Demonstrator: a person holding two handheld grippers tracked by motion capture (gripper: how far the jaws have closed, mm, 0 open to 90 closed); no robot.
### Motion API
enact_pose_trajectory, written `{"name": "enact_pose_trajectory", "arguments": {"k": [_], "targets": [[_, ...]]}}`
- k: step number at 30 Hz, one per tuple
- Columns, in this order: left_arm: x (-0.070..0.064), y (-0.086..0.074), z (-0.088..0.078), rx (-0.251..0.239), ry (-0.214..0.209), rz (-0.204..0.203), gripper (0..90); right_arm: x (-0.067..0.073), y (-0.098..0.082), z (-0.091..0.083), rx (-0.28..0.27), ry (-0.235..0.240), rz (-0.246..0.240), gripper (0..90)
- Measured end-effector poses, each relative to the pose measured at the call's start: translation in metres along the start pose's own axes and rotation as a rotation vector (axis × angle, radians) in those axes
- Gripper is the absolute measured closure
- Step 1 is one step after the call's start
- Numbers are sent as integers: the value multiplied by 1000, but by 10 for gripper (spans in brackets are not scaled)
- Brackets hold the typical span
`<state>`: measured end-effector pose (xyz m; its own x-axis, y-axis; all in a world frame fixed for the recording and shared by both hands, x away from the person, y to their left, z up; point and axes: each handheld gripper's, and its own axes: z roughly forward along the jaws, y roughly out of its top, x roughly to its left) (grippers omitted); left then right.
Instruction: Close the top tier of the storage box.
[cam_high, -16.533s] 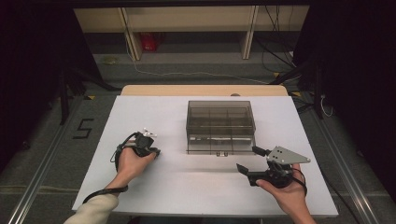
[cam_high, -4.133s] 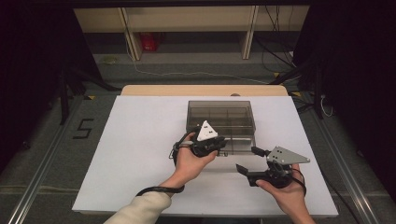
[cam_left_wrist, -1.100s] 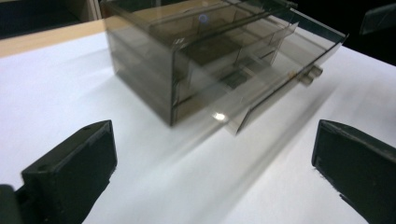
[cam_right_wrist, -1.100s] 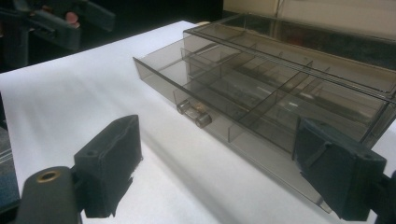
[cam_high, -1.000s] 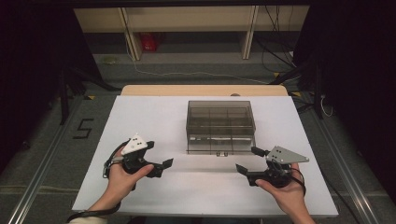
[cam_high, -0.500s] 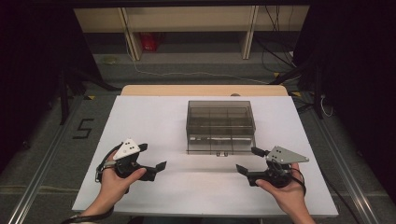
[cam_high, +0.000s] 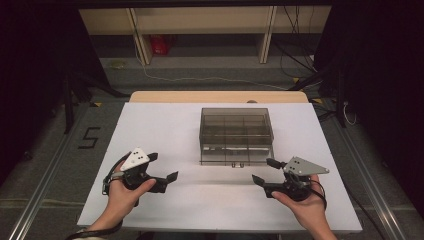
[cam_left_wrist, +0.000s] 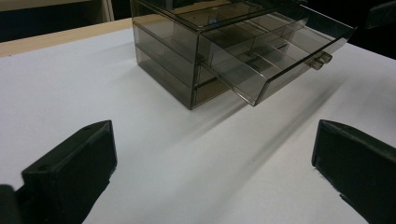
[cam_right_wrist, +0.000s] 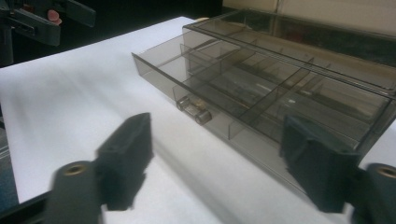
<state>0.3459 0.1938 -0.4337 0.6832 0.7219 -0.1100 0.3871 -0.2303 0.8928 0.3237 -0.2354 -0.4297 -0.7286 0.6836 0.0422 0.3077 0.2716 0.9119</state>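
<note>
Quick look at the smoky plastic drawer box (cam_high: 236, 127): sitting on the white surface (cam_high: 165, 125) ahead of both hands, roughly midway between them. Got one drawer (cam_left_wrist: 275, 51) pulled partway out toward the person, with its little handle (cam_right_wrist: 194, 109) just ahead of the right hand-held gripper (cam_high: 263, 170) and a bit to the inside of it

Compared with a few seconds back: had the left hand-held gripper (cam_high: 162, 166) right up at the front of the box, and now find it pulled back out to the left, parked low over the surface and well apart from the drawer. Spread wide, nothing pinched, just bare surface between the jaws. Can't tell from the high view how much the drawer itself shifted during that visit

Over on the right: same spot as before, but just been closing the jaws in a bit from full spread. Still clearly apart, gripping nothing, only white surface in the gap

Reading that as a handover, honestly. Looks like the left side's turn at the drawer is finished and the right side is getting sized up for that handle, so probably a short reach forward to the drawer next. Only guessing though, nothing touched yet
</note>
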Motion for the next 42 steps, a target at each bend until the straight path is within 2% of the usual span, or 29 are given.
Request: {"name": "enact_pose_trajectory", "arguments": {"k": [5,11,16,20,26,35,42], "targets": [[-2,1,2,-1,4,-2,0,2,-1,0,21,4,-26,533],[-3,1,3,0,-2,3,0,3,-1,0,69,37,-51,774],[-2,3,2,-3,3,5,0,7,-1,3,99,49,-69,896],[-2,3,3,-2,4,8,0,11,-2,5,125,40,-90,900],[-3,3,4,0,2,9,0,12,-1,11,167,-14,-81,900],[-3,2,3,-3,2,13,0,16,5,36,221,-87,-81,900],[-3,3,4,1,5,16,0,16,5,43,226,-108,-71,900]]}}
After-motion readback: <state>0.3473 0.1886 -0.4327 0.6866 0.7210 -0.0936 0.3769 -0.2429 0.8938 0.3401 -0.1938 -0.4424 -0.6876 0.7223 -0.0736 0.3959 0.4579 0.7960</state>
